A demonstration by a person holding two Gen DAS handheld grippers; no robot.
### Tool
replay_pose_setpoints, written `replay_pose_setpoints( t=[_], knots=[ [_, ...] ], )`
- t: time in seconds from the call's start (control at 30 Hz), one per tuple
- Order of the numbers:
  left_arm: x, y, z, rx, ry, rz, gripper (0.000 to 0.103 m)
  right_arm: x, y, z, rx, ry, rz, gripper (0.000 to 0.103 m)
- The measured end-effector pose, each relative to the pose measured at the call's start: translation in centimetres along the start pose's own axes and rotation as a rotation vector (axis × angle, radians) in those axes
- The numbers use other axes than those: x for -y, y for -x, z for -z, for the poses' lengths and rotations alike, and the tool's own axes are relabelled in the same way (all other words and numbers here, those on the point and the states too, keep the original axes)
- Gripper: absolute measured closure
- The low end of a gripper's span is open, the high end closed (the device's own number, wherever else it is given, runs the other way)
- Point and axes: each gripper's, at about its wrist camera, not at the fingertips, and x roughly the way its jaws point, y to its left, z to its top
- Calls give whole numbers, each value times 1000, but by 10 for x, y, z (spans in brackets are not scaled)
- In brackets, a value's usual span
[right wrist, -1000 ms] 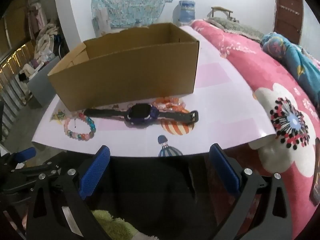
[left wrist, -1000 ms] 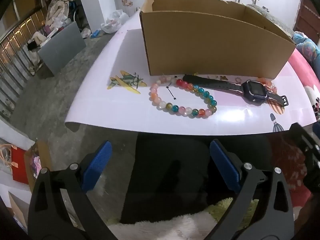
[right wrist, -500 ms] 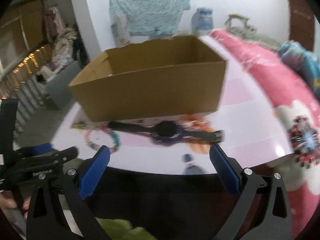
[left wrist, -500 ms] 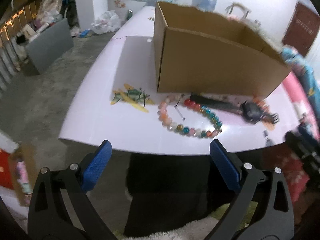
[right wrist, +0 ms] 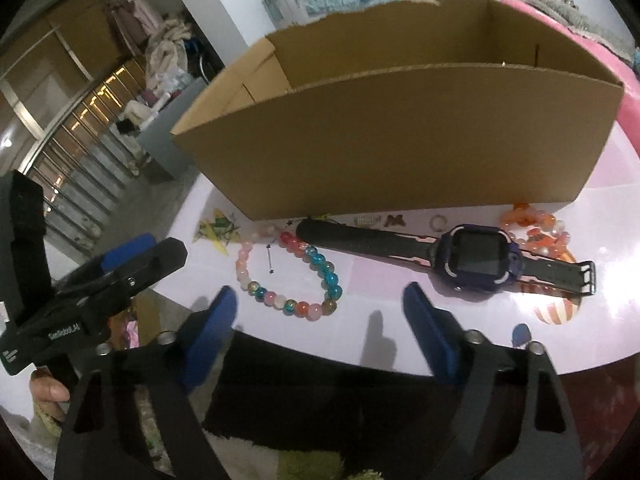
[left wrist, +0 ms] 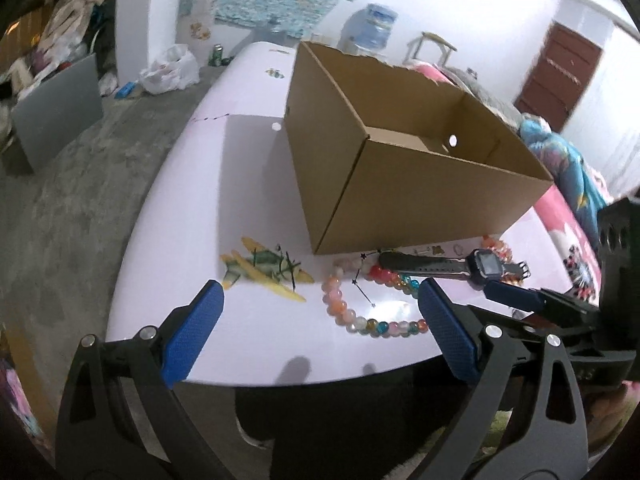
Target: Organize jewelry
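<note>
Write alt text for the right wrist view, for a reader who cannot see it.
An open right gripper, its jaws just narrowed with nothing between them, hovers at the near edge of a white table. On it lie a beaded bracelet and a dark watch in front of an open cardboard box. The left gripper shows at the left edge.

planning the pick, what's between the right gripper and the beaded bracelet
Only bare tabletop; the right wrist view shows the right gripper just short of the beaded bracelet.

Beaded bracelet (right wrist: pixel 291 276), watch (right wrist: pixel 476 257), cardboard box (right wrist: pixel 400 136)
</note>
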Motion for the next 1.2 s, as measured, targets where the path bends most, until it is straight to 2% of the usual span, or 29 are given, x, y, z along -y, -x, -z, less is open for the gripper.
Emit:
replay_pose_setpoints(
  t=[0.03,0.07,0.1,0.2,0.3,0.47,0.57,0.7,0.77,0.8,0.87,1.0,1.2],
  knots=[
    [2,-3,-2,-5,-23,1,16,-1,-5,-1,-8,-3,5,32],
    [3,-5,-2,-12,-38,2,30,-2,-8,-2,-14,-3,10,37],
    [4,-11,-3,-31,-56,2,38,-2,-11,-2,-21,-4,16,40],
    [4,-25,-5,-76,-68,27,55,-1,-19,-5,-40,-11,19,50],
    [5,-38,-4,-114,-85,41,62,-3,-29,-10,-46,-6,27,60],
    [11,-51,-5,-162,-126,43,70,-5,-38,-11,-62,10,31,73],
    [17,-59,-3,-191,-170,13,79,-10,-45,-13,-68,41,46,77],
    [27,-61,-1,-188,-238,-52,83,-17,-50,-15,-61,91,80,81],
    [31,-62,1,-187,-256,-72,84,-18,-51,-15,-60,105,93,89],
    [33,-62,2,-183,-267,-86,89,-18,-51,-16,-60,109,98,91],
    [35,-62,2,-178,-274,-90,94,-17,-50,-17,-58,101,86,93],
    [36,-57,4,-161,-286,-111,94,-12,-45,-23,-49,85,63,93],
    [41,-36,0,-114,-278,-104,94,-10,-31,-21,-4,97,41,93]
  ],
)
